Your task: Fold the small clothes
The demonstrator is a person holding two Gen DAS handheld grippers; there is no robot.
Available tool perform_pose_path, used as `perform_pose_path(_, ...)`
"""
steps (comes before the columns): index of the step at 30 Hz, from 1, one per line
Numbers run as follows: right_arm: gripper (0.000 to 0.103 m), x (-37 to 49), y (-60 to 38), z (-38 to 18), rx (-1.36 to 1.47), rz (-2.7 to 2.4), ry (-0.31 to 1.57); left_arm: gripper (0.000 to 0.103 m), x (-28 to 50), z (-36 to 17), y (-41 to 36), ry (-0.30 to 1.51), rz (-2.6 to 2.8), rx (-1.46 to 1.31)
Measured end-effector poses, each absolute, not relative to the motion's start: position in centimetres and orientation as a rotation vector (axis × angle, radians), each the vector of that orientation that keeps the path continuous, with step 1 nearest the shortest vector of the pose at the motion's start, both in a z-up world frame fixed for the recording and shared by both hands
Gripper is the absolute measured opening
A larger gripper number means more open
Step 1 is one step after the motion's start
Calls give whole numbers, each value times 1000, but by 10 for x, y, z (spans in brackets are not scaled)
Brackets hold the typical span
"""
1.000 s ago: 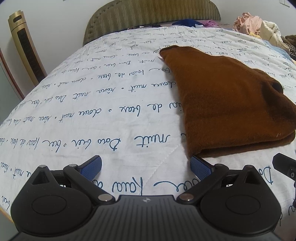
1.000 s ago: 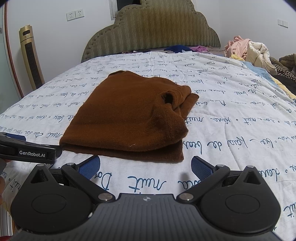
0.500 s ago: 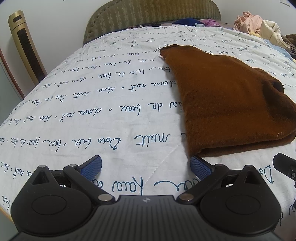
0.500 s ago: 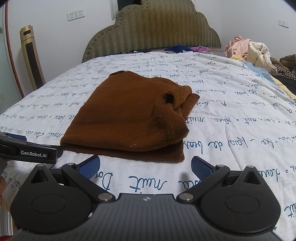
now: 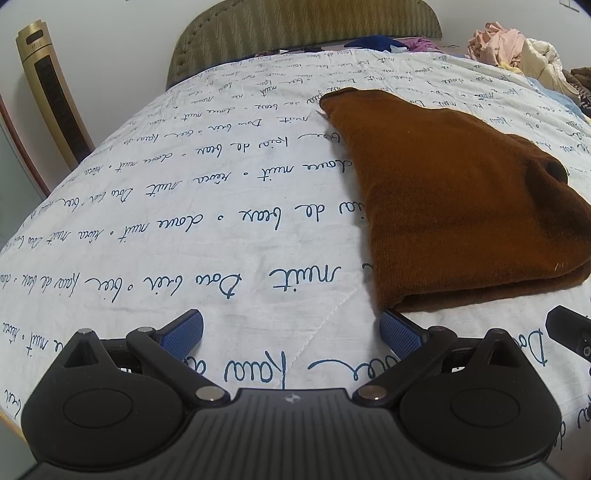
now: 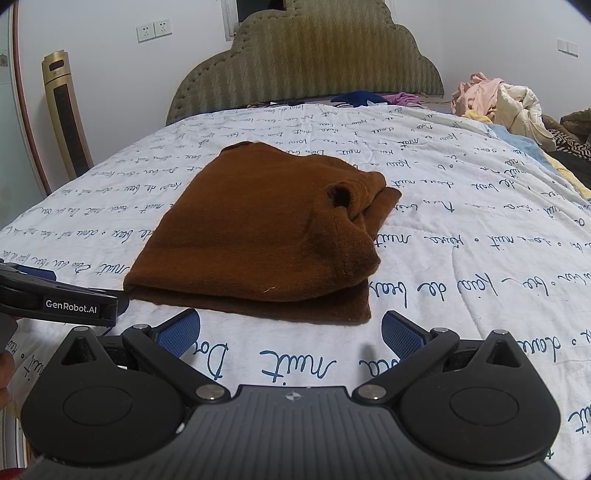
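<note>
Brown knit garment (image 6: 258,236) lies folded on the bed (image 6: 461,229), just ahead of both grippers. Left gripper (image 5: 291,330) and right gripper (image 6: 291,328) are spread wide, grasping nothing. For another fold, I'd take the near edge's two corners, all layers together, and lift both evenly so the stack doesn't slide apart.

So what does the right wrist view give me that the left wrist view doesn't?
Only the right wrist view shows the wall sockets and the sweater's right edge with bare bedspread beyond it. Only the left wrist view shows the wide stretch of bedspread left of the sweater. Both show the folded sweater, headboard, clothes pile, and an open, empty claw.
</note>
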State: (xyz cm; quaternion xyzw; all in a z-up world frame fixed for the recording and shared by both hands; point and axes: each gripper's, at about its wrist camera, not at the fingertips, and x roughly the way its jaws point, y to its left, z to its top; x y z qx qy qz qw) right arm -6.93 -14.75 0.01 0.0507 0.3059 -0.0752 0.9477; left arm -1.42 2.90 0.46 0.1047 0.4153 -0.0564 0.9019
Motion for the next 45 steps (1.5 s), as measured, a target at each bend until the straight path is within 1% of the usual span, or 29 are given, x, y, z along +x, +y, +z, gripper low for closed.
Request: perform_pose_path(45,103,-71,-154,2,102,-163,613,103,-16,6,30,861,-122,210)
